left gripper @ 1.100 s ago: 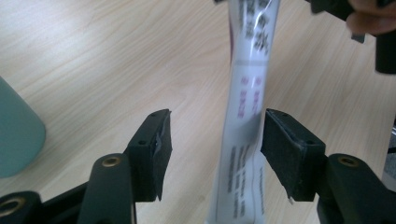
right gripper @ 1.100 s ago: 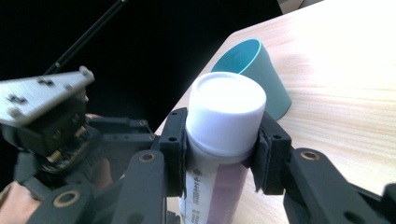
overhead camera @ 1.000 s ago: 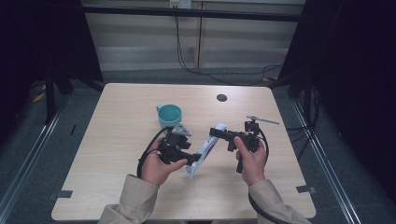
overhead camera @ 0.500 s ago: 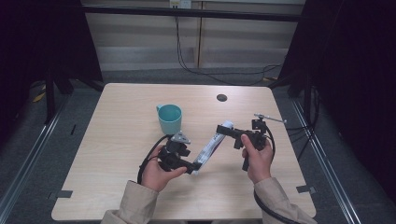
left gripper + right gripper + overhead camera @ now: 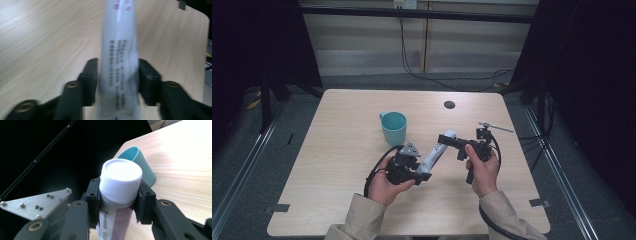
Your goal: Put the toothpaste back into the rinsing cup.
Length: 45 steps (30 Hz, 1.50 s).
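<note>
A white tube with printed text (image 5: pixel 435 152) hangs slanted above the table between both hands. My right gripper (image 5: pixel 447 138) is shut on its white cap (image 5: pixel 121 180), pads pressing both sides. My left gripper (image 5: pixel 424 175) holds the lower, flat end. Its jaws have just been closing, and in the left gripper view the pads (image 5: pixel 91 80) touch the tube (image 5: pixel 118 50) on both sides. A teal cup (image 5: pixel 393 127) stands upright behind the left hand and shows past the cap (image 5: pixel 143 167).
The wooden table (image 5: pixel 337 125) has a small dark round mark (image 5: pixel 449 104) near its far edge. Cables trail from both grippers. The left gripper's grey plate (image 5: pixel 37 203) shows in the right gripper view. Dark floor and rails surround the table.
My left hand has slid a little toward the table's near edge, away from the cup. Its jaws have come in against the tube's flat end. The right hand has hardly moved.
</note>
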### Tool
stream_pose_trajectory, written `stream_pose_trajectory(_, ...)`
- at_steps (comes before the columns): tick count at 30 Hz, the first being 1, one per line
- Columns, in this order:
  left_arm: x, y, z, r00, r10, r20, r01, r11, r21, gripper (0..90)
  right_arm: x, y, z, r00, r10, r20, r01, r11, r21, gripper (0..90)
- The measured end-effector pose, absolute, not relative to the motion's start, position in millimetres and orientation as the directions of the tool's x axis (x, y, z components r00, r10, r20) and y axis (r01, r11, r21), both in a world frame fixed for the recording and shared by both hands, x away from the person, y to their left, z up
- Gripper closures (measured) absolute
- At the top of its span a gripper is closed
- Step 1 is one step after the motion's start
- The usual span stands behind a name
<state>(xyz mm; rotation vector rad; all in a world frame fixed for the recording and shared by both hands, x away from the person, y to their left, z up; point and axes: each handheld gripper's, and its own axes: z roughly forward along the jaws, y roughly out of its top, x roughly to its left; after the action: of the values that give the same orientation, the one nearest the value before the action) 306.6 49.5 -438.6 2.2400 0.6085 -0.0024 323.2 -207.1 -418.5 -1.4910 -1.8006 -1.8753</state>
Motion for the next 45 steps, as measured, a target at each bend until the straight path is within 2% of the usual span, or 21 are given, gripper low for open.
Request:
stream_pose_trajectory(7,306,56,-430,0.899,0.397,-0.186,0.408,-0.602,0.686,69.6,323,-208,-424,-0.504,0.466,0.727,0.693,-0.285,0.662,60.8)
stream_pose_trajectory(12,306,58,-424,0.906,0.390,-0.166,0.394,-0.631,0.668,73.0,324,-209,-427,-0.527,0.442,0.726,0.688,-0.279,0.669,57.8)
stream_pose_trajectory(15,307,61,-421,0.907,0.396,-0.146,0.385,-0.636,0.669,73.4,323,-212,-427,-0.526,0.466,0.711,0.680,-0.272,0.681,44.4)
stream_pose_trajectory(18,310,66,-417,0.905,0.403,-0.135,0.386,-0.645,0.660,73.5,324,-219,-426,-0.542,0.478,0.691,0.661,-0.266,0.702,37.1)
stream_pose_trajectory(21,314,71,-413,0.900,0.416,-0.131,0.397,-0.657,0.641,73.4,322,-224,-421,-0.575,0.552,0.603,0.606,-0.208,0.768,30.8)
stream_pose_trajectory(24,317,73,-411,0.894,0.428,-0.130,0.410,-0.666,0.623,73.4,321,-225,-417,-0.615,0.611,0.499,0.563,-0.103,0.820,25.2)
stream_pose_trajectory(31,321,76,-411,0.890,0.440,-0.116,0.424,-0.707,0.566,73.4,314,-215,-411,-0.715,0.665,0.218,0.412,0.148,0.899,23.6)
stream_pose_trajectory(32,321,76,-411,0.890,0.440,-0.116,0.424,-0.707,0.566,73.4,314,-215,-411,-0.715,0.665,0.218,0.412,0.148,0.899,23.6)
stream_pose_trajectory(33,322,76,-411,0.893,0.435,-0.117,0.422,-0.717,0.555,73.4,312,-211,-410,-0.734,0.664,0.143,0.369,0.214,0.904,23.0)
stream_pose_trajectory(34,322,75,-412,0.893,0.434,-0.116,0.421,-0.720,0.552,73.4,312,-209,-410,-0.744,0.659,0.115,0.353,0.241,0.904,22.5)
stream_pose_trajectory(45,326,69,-404,0.901,0.421,-0.102,0.414,-0.767,0.491,73.4,308,-205,-409,-0.774,0.633,-0.019,0.251,0.334,0.908,19.5)
